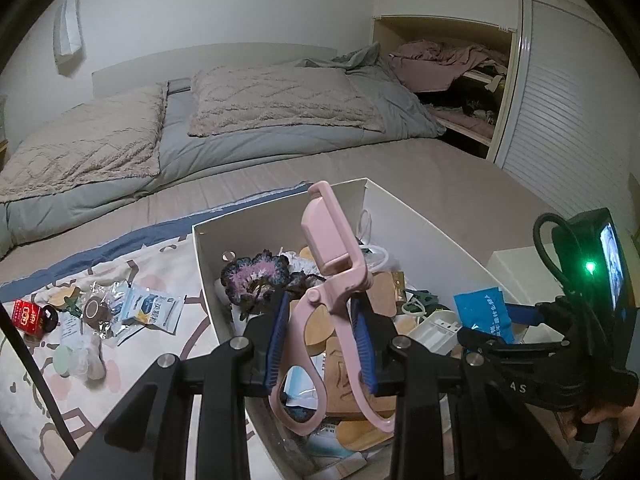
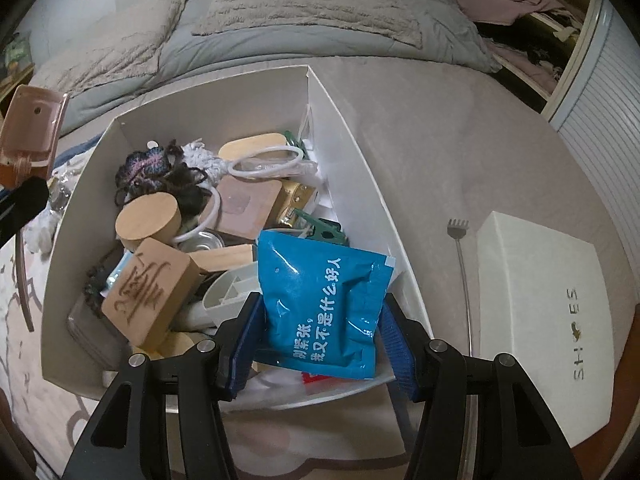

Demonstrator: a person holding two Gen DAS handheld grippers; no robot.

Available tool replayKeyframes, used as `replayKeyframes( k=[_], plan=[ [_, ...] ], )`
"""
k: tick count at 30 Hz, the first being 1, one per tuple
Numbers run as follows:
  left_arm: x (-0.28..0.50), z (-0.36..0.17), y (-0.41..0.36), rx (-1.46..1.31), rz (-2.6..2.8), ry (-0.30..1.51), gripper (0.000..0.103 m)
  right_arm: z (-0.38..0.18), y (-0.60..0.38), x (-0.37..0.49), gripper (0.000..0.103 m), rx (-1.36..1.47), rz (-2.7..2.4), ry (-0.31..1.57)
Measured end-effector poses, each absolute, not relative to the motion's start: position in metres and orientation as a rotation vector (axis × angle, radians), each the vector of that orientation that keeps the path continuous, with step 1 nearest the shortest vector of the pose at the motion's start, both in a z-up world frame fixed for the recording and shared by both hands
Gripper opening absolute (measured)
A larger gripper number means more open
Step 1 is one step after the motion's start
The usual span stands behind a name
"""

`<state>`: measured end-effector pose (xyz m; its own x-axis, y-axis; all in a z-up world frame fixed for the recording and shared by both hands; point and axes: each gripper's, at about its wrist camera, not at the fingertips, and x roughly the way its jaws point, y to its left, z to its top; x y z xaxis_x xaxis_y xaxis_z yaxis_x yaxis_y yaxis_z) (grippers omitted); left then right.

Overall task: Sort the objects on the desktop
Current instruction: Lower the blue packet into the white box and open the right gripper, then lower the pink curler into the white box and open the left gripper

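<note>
A white box (image 1: 404, 216) on the bed holds several sorted items: wooden blocks, a crocheted flower (image 1: 256, 276), cords, clips. My left gripper (image 1: 323, 336) is shut on a pink eyelash curler (image 1: 332, 276) and holds it upright over the box's near end. My right gripper (image 2: 323, 344) is shut on a blue foil packet (image 2: 320, 304) with white Chinese print, above the box's (image 2: 352, 152) near right corner. In the left wrist view the right gripper (image 1: 484, 320) shows at the right with the blue packet (image 1: 482, 314).
Loose items lie on a patterned cloth (image 1: 160, 256) left of the box: a red box (image 1: 28, 316), foil sachets (image 1: 154, 308), small jars. A white shoe-box lid (image 2: 540, 320) and a metal back scratcher (image 2: 462, 264) lie right of the box. Pillows and a duvet lie behind.
</note>
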<state>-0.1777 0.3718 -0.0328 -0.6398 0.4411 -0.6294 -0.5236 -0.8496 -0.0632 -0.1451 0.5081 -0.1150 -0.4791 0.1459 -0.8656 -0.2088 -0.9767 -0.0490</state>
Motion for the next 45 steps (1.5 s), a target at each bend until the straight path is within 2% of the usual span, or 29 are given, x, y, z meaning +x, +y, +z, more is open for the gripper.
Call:
replayKeyframes(
  k=[7, 9, 11, 13, 25, 32, 37, 45],
  plan=[
    [-0.182, -0.037, 0.374, -0.919, 2.423, 0.126, 0.032, -0.121, 0.502, -0.146, 0.059, -1.512, 2.503, 0.0],
    [-0.182, -0.037, 0.374, -0.921, 2.42, 0.127, 0.032, -0.12, 0.5, -0.145, 0.066, -1.518, 2.503, -0.01],
    [-0.183, -0.038, 0.374, -0.923, 2.421, 0.134, 0.032, -0.119, 0.496, -0.144, 0.083, -1.521, 2.512, -0.023],
    [-0.184, -0.04, 0.374, -0.927, 2.427, 0.137, 0.032, -0.117, 0.492, -0.143, 0.087, -1.519, 2.515, -0.034],
    [-0.203, -0.046, 0.378, -1.01, 2.4, 0.071, 0.032, -0.1, 0.503, -0.132, 0.087, -1.449, 2.547, 0.09],
    [-0.216, -0.049, 0.402, -1.05, 2.381, 0.098, 0.032, -0.093, 0.517, -0.122, 0.087, -1.413, 2.554, 0.176],
    [-0.226, -0.055, 0.427, -1.091, 2.363, 0.151, 0.032, -0.087, 0.518, -0.117, 0.087, -1.391, 2.587, 0.18],
    [-0.246, -0.065, 0.452, -1.196, 2.317, 0.068, 0.032, -0.085, 0.514, -0.111, 0.087, -1.368, 2.632, 0.09]
  ],
)
